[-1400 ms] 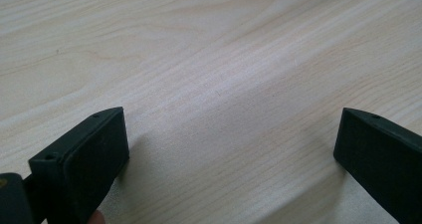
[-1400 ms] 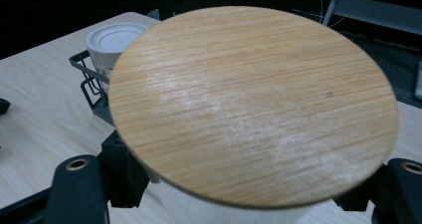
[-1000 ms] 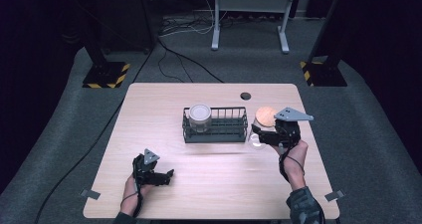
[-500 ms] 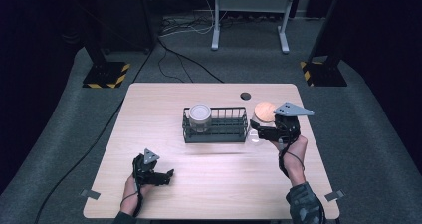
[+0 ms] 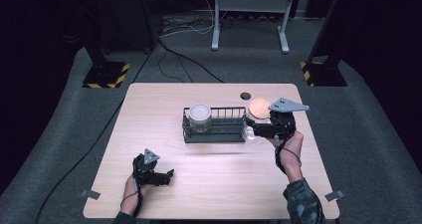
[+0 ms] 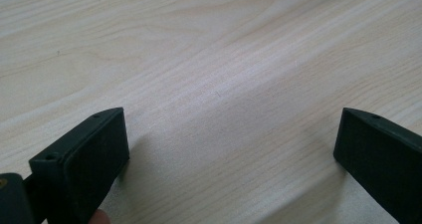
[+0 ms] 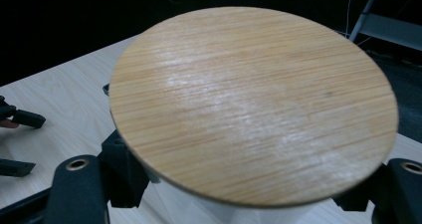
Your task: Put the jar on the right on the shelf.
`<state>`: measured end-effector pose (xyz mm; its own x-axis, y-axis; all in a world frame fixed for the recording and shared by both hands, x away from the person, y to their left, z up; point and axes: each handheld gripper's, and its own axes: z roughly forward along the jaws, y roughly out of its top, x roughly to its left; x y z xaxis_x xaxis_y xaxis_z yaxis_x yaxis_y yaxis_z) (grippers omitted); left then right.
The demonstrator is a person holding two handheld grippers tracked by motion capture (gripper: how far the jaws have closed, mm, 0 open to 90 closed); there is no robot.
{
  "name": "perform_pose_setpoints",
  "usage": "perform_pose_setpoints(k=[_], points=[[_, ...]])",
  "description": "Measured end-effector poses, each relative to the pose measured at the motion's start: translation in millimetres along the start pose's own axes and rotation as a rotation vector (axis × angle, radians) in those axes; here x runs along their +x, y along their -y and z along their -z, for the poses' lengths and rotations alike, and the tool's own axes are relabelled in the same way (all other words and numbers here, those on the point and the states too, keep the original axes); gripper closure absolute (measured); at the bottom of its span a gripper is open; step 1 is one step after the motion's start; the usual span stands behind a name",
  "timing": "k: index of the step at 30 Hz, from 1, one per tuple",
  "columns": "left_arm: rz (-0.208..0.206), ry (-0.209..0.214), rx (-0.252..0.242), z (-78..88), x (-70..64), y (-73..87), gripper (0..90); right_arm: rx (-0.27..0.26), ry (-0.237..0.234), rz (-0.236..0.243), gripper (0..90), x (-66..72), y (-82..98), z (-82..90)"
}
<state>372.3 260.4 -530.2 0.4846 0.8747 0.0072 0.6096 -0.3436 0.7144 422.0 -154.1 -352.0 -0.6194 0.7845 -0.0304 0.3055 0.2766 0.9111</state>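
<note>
A clear jar with a round bamboo lid [image 5: 258,107] [image 7: 249,99] is upright in my right gripper [image 5: 250,132] [image 7: 239,204], just off the right end of the black wire rack [image 5: 219,138]. The jaws are shut on the jar's pale body below the lid. A second jar with a grey lid [image 5: 200,115] stands in the rack's left end. Near the table's front left, my left gripper [image 5: 166,174] [image 6: 231,149] lies low over bare wood, open, with nothing between its jaws.
The light wooden table [image 5: 219,194] has a round dark hole [image 5: 245,95] behind the rack. Beyond the far edge stand a metal frame [image 5: 249,20], loose cables and two yellow-and-black striped bases [image 5: 105,77] on the dark floor.
The right gripper and its jar have edged slightly up and to the left, closer to the rack's right end. The left gripper has stayed where it was.
</note>
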Motion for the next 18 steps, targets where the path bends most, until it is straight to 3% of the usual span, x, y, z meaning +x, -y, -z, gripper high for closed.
perform_pose_setpoints(k=[18], points=[[-0.001, 0.003, 0.000, 0.0, 0.1, 0.0, 0.4, -0.014, -0.011, 0.035, 25.0, 9.2, -19.9, -4.6]])
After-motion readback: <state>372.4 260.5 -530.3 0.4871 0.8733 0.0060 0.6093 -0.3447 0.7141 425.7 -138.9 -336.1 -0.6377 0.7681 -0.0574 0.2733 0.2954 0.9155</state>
